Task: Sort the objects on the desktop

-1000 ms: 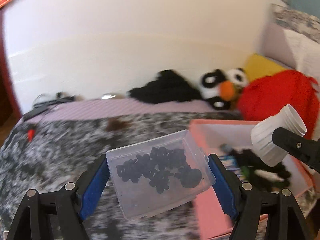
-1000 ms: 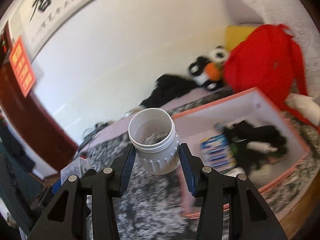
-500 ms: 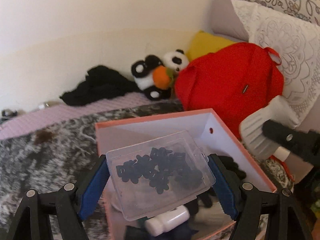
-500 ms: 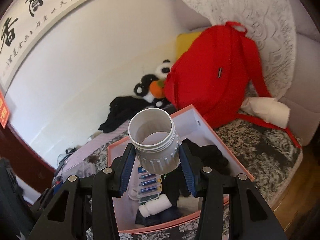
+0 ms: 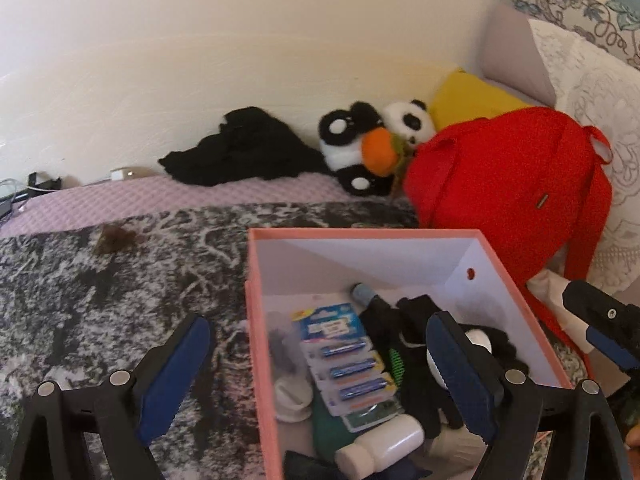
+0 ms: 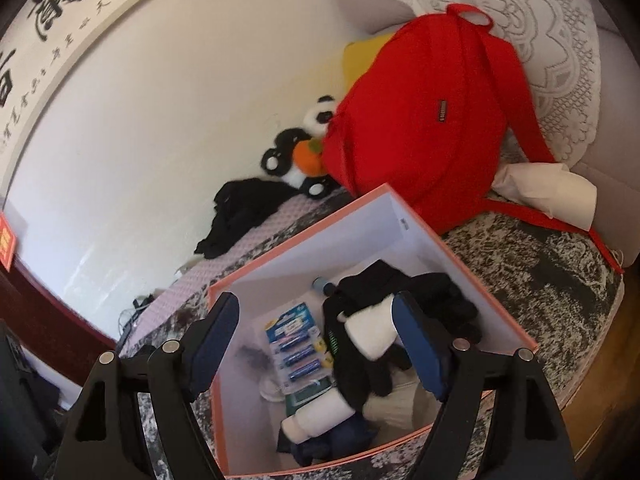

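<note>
Left gripper (image 5: pixel 318 376) jaws are opening, nothing between the blue pads, hovering over the pink cardboard box (image 5: pixel 256 320). Right gripper (image 6: pixel 316 344) jaws are opening too, empty, above the same box. White ribbed plastic jar (image 6: pixel 370 334) is lying inside on black gloves (image 6: pixel 432 300), beside the blue battery pack (image 6: pixel 296 344). Red backpack (image 6: pixel 420 120) is sitting behind.

Both grippers, left (image 5: pixel 318 376) and right (image 6: pixel 320 344), pitched downward, jaws opening, nothing between.
</note>
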The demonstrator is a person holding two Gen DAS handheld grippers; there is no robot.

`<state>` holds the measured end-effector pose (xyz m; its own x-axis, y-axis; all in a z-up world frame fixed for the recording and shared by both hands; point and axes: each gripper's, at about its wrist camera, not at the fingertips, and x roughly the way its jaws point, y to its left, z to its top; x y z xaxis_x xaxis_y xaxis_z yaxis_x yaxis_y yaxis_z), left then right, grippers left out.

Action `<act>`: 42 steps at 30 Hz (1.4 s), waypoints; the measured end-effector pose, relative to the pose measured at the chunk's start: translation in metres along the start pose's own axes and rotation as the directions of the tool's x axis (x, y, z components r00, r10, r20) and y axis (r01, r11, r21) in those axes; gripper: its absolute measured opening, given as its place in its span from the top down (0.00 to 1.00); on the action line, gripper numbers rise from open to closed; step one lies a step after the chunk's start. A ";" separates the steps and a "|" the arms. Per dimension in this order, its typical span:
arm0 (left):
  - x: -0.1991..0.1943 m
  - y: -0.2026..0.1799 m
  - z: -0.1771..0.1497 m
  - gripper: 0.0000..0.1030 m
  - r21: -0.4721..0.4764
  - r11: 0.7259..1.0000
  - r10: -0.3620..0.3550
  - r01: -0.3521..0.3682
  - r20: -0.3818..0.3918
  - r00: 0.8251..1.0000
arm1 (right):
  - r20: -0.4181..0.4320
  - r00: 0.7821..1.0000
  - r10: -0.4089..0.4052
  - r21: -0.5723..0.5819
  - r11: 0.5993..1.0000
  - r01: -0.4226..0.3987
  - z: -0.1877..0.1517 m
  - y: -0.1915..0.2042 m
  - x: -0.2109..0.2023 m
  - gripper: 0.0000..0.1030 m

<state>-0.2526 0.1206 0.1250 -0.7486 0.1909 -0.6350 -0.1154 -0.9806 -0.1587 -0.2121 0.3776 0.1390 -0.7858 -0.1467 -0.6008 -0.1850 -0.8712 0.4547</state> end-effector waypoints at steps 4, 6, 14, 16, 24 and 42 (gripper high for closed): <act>-0.016 0.020 -0.003 0.11 -0.016 1.000 0.025 -0.025 0.018 1.000 | -0.005 1.000 0.014 -0.028 1.000 -0.014 -0.009 0.022 -0.003 0.20; -0.028 0.035 -0.005 0.11 -0.024 0.998 0.052 -0.051 0.036 0.998 | -0.005 1.000 0.024 -0.048 0.999 -0.025 -0.015 0.038 -0.006 0.20; -0.073 0.115 -0.022 0.11 -0.067 0.978 0.203 -0.197 0.090 0.975 | -0.048 0.996 0.079 -0.172 0.981 -0.086 -0.061 0.120 -0.004 0.20; -0.081 0.137 -0.029 0.11 -0.081 0.968 0.244 -0.237 0.095 0.965 | -0.062 0.994 0.093 -0.203 0.974 -0.104 -0.075 0.142 0.000 0.20; -0.098 0.223 -0.064 0.09 -0.135 0.922 0.375 -0.364 0.071 0.924 | -0.123 0.984 0.131 -0.350 0.922 -0.166 -0.147 0.227 0.034 0.20; 0.041 0.302 -0.153 0.02 -0.092 0.892 0.427 -0.441 -0.142 0.893 | -0.122 0.992 -0.045 -0.536 0.844 -0.027 -0.266 0.250 0.193 0.19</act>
<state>-0.2183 -0.1606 -0.0648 -0.6253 -0.2419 -0.7420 0.2879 -0.9552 0.0688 -0.2529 0.0070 -0.0388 -0.6990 -0.1628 -0.6963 0.1811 -0.9823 0.0479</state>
